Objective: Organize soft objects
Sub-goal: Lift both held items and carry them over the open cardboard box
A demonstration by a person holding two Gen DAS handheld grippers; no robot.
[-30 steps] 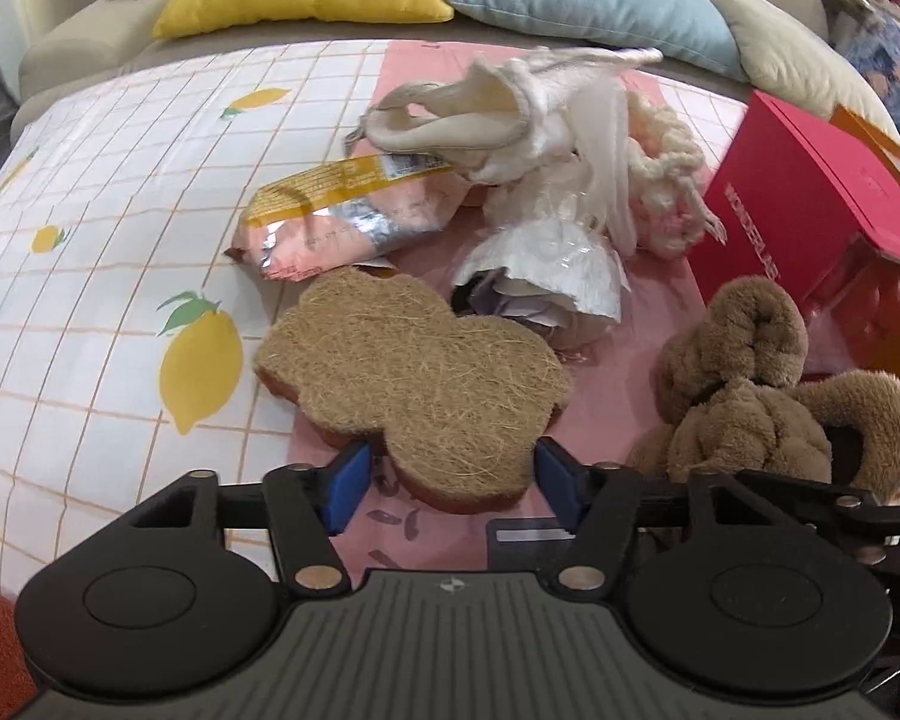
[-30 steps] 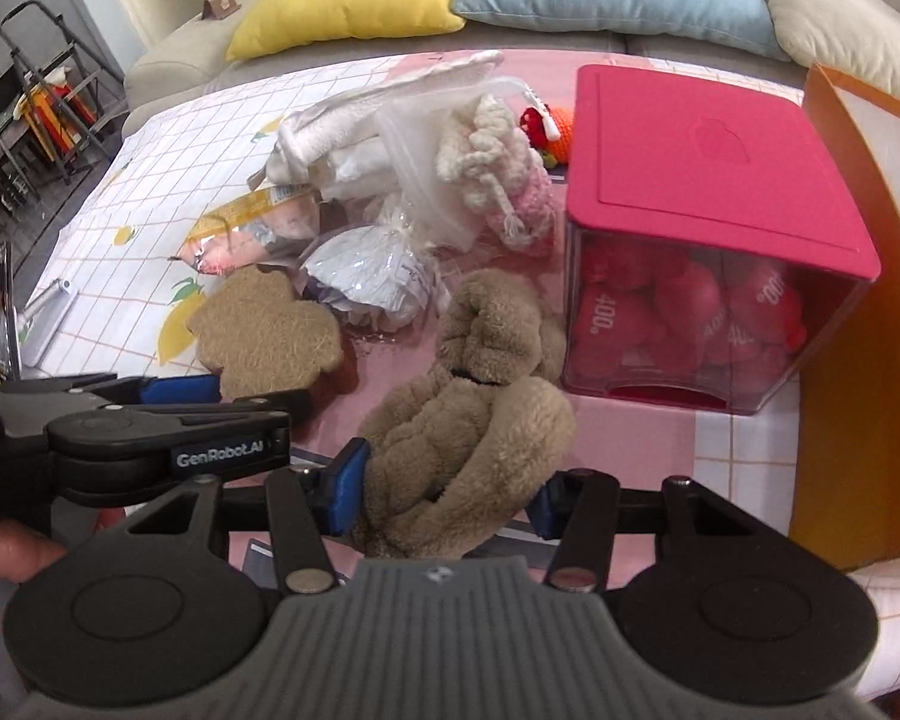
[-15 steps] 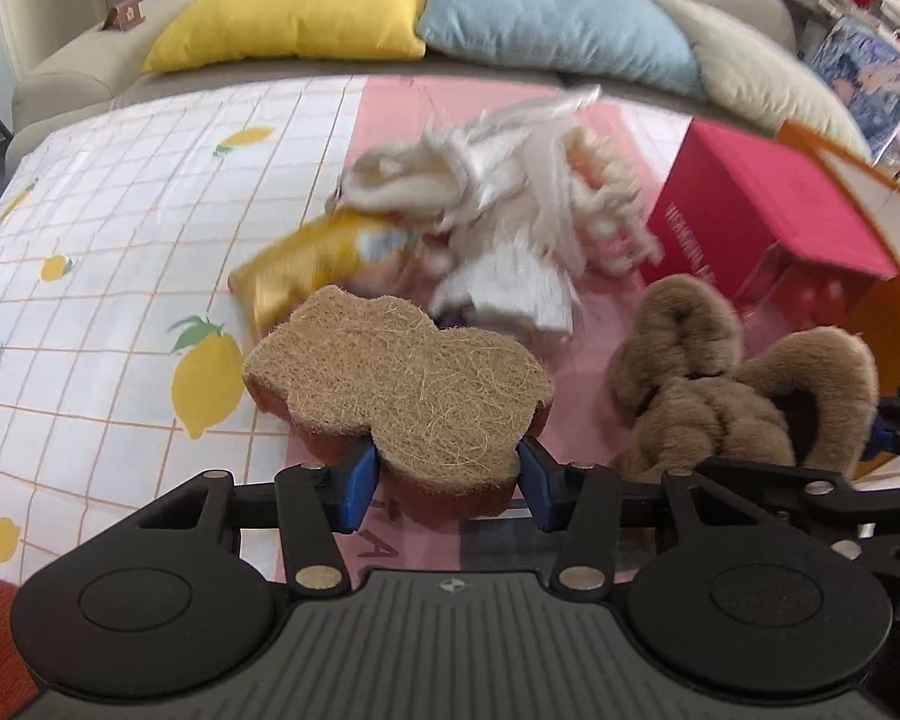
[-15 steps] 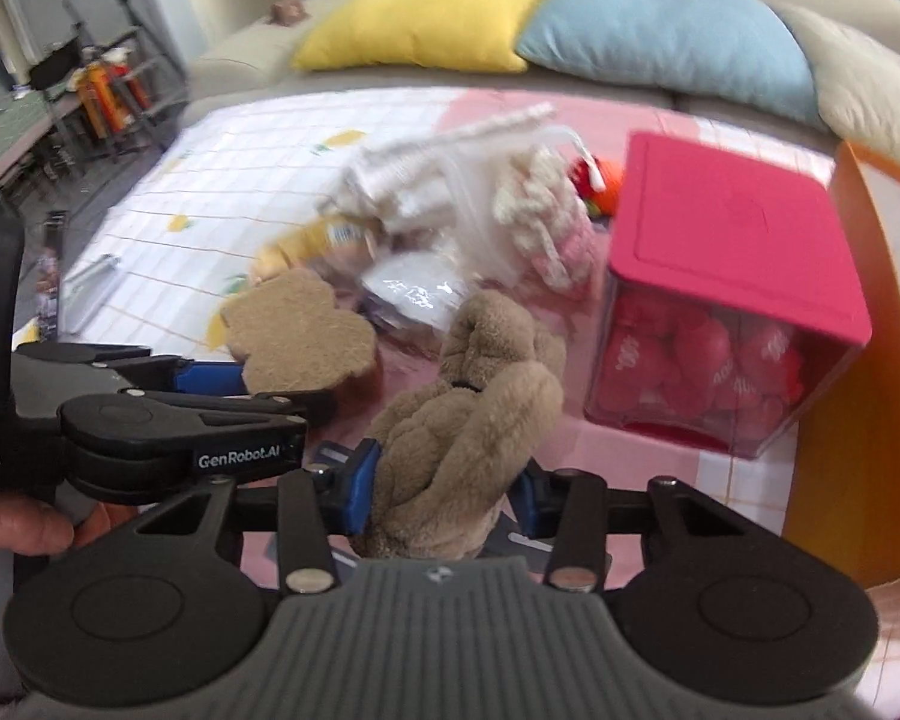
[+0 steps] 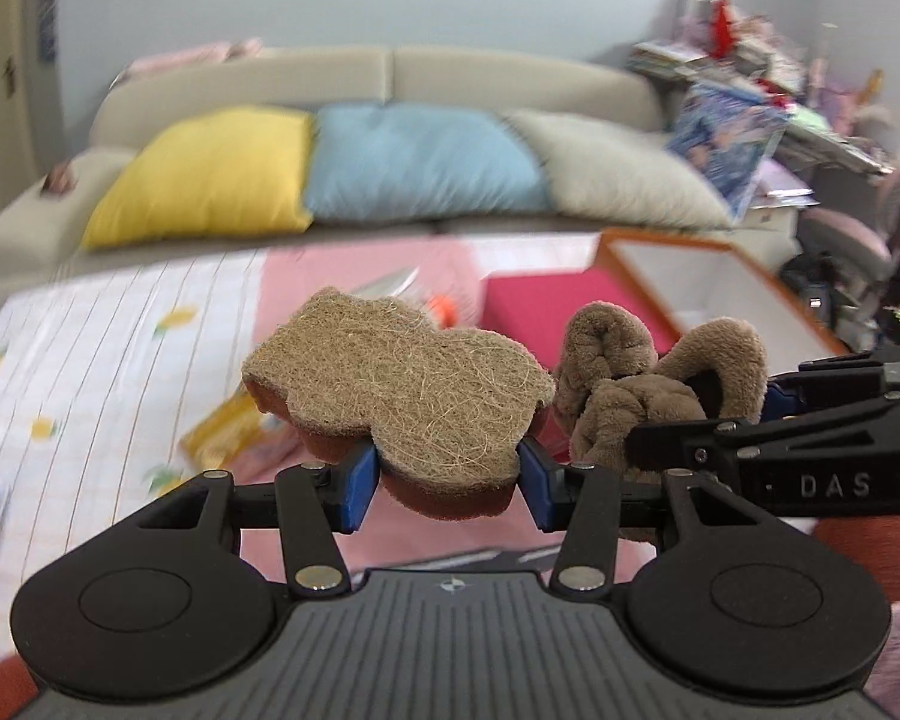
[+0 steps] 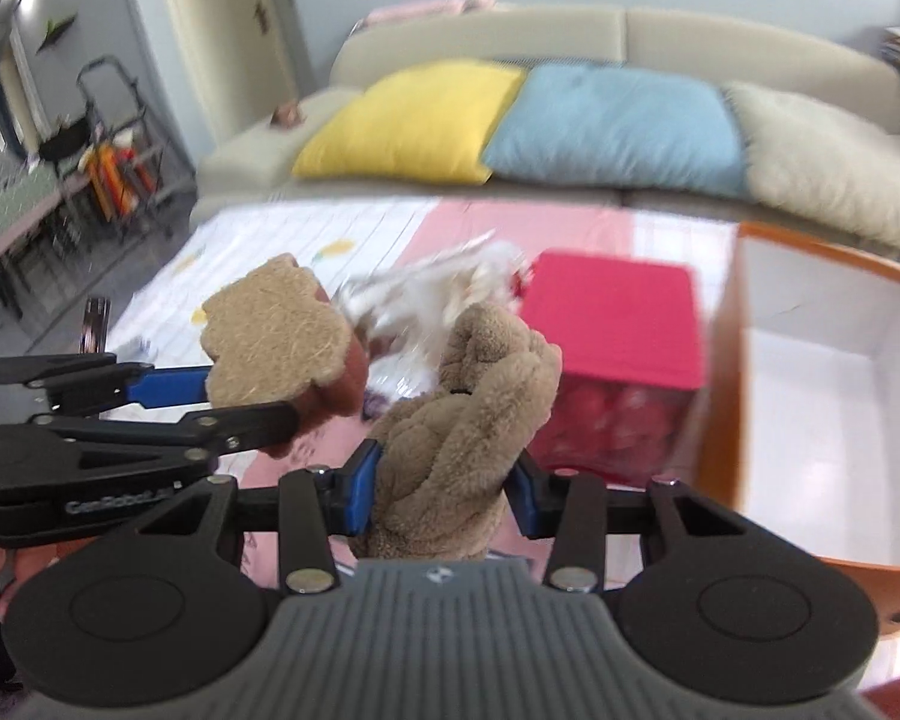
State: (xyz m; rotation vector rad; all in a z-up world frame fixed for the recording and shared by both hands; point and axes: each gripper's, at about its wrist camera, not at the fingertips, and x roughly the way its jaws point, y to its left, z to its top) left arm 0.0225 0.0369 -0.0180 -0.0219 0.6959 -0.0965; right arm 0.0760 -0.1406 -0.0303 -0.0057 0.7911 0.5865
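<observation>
Ahead of me a beige sofa [image 5: 390, 69] runs across the far side, with a yellow cushion [image 5: 210, 177], a blue cushion [image 5: 420, 165] and a cream cushion [image 5: 618, 174] leaning in a row against its back. In front of it lies the table, under a white lemon-print cloth [image 5: 102, 360] with a pink strip [image 5: 354, 270] down its middle.

At the cloth's right edge stands an orange box [image 6: 822, 414], open at the top, white inside. Just left of it, on the pink strip, sits a pink-lidded box [image 6: 612, 318] with clear sides and red things inside. Left of that, near the strip's middle, I see a blurred pile of white wrappings [image 6: 450, 288]; what is in it I cannot tell. A yellow packet [image 5: 222, 426] lies near where the strip meets the white cloth.

My right gripper [image 6: 438, 486] has its fingers at a middling width, both blue pads pressed into the lower part of a knotted brown plush toy [image 6: 480, 396], which I hold up clear of the cloth, its knot pointing away from me. The jaws have just closed in on it.

My left gripper [image 5: 447, 483] holds a bear-shaped scrub sponge [image 5: 396, 384], fibre face up, rust-coloured underneath, pinched at its near end and lifted above the pink strip. Those jaws have closed in too. The two held things hang side by side, sponge left of plush.
</observation>
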